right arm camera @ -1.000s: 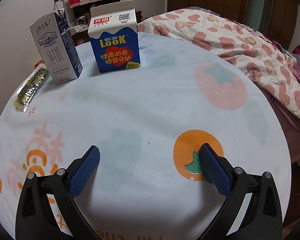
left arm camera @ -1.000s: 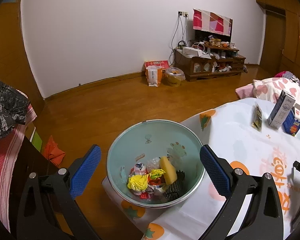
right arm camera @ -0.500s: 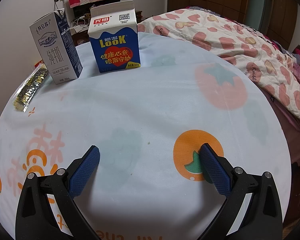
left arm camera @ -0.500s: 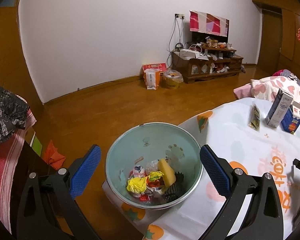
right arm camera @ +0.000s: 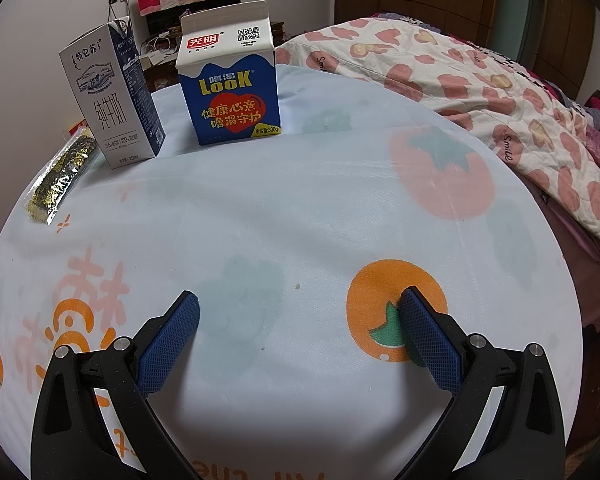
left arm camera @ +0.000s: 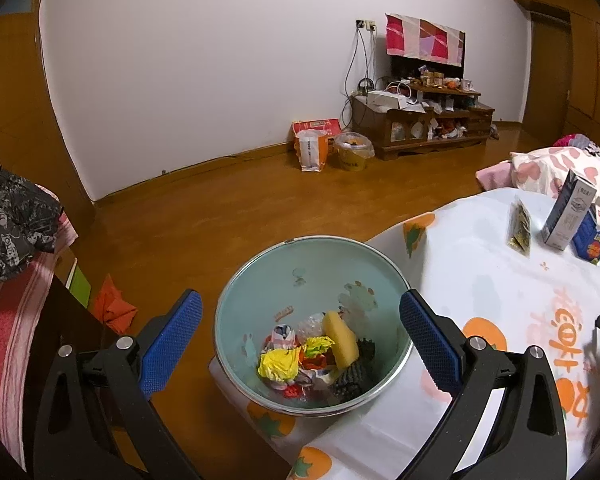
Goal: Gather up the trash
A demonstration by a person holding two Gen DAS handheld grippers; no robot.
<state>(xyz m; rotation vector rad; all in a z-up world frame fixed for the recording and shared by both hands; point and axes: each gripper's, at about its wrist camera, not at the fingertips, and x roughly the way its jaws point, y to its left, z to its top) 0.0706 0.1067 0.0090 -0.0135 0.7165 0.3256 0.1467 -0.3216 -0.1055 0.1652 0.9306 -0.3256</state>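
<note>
On the floor at the left edge of the table (left arm camera: pixel 480 280) stands a pale green bin (left arm camera: pixel 260 276) with a metal rim. At its bottom lie crumpled yellow paper (left arm camera: pixel 278 364), a yellow sponge (left arm camera: pixel 340 338), a dark ridged scrap (left arm camera: pixel 350 378) and some red and white wrappers (left arm camera: pixel 296 360). The left gripper (left arm camera: pixel 300 334) hangs above the bin with its blue pads spread wide, one over each side of the rim, and nothing between them.

Further right, the table is covered by a white cloth printed with orange and red tomatoes. Near its far left edge lies a flat gold and black packet (right arm camera: pixel 62 178). Just right of it a tall grey and navy milk carton (right arm camera: pixel 110 94) stands upright, and beside that, close but apart, a shorter blue and white carton (right arm camera: pixel 230 78) marked "LooK" also stands upright.

The right gripper (right arm camera: pixel 298 328) is low over the near part of the cloth, well apart from the cartons, its fingers released and wide, grasping nothing. Past the table's right edge lies a quilt (right arm camera: pixel 460 68) with pink hearts.
</note>
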